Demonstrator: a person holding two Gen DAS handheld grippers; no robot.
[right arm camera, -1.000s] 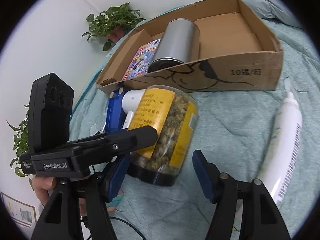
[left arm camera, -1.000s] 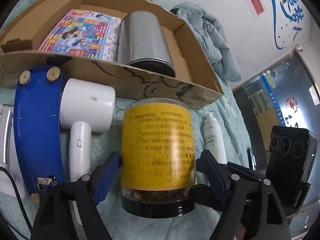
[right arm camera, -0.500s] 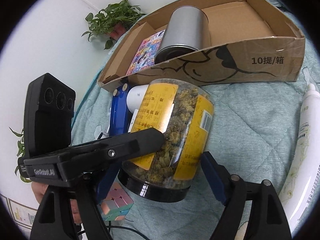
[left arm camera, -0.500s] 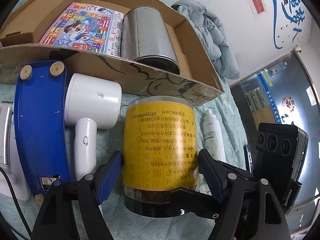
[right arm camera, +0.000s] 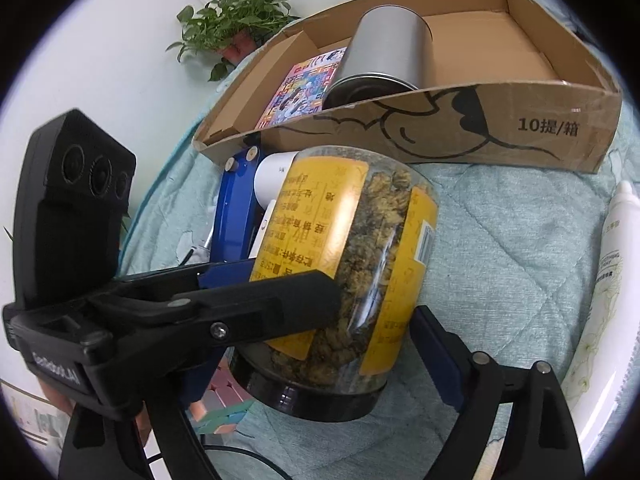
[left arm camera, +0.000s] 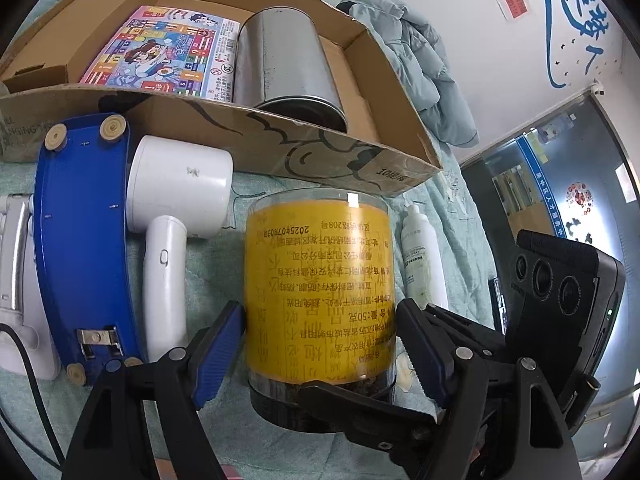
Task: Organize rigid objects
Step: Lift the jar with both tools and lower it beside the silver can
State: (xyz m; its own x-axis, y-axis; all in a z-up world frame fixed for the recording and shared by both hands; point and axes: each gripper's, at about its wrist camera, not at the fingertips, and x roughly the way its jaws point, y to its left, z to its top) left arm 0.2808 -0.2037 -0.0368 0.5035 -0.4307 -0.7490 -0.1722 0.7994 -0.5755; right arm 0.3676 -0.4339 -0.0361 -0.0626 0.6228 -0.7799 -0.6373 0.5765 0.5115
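Note:
A clear jar (left arm camera: 320, 292) with a yellow label and black lid lies on the teal bedspread; it also shows in the right wrist view (right arm camera: 352, 280), full of dried flowers. My left gripper (left arm camera: 320, 356) is open, its blue pads on either side of the jar near the lid. My right gripper (right arm camera: 320, 364) is open around the same jar from the other side. The cardboard box (left arm camera: 328, 148) behind holds a metal can (left arm camera: 288, 68) and a colourful book (left arm camera: 168, 52).
A white hair dryer (left arm camera: 172, 208) and a blue scale (left arm camera: 80, 240) lie left of the jar. A white spray bottle (left arm camera: 422, 256) lies to its right. A puzzle cube (right arm camera: 224, 404) sits by the jar's lid. A grey jacket (left arm camera: 420, 64) lies behind the box.
Both grippers have moved forward around the jar, which now sits between both pairs of fingers. The jar itself has not moved.

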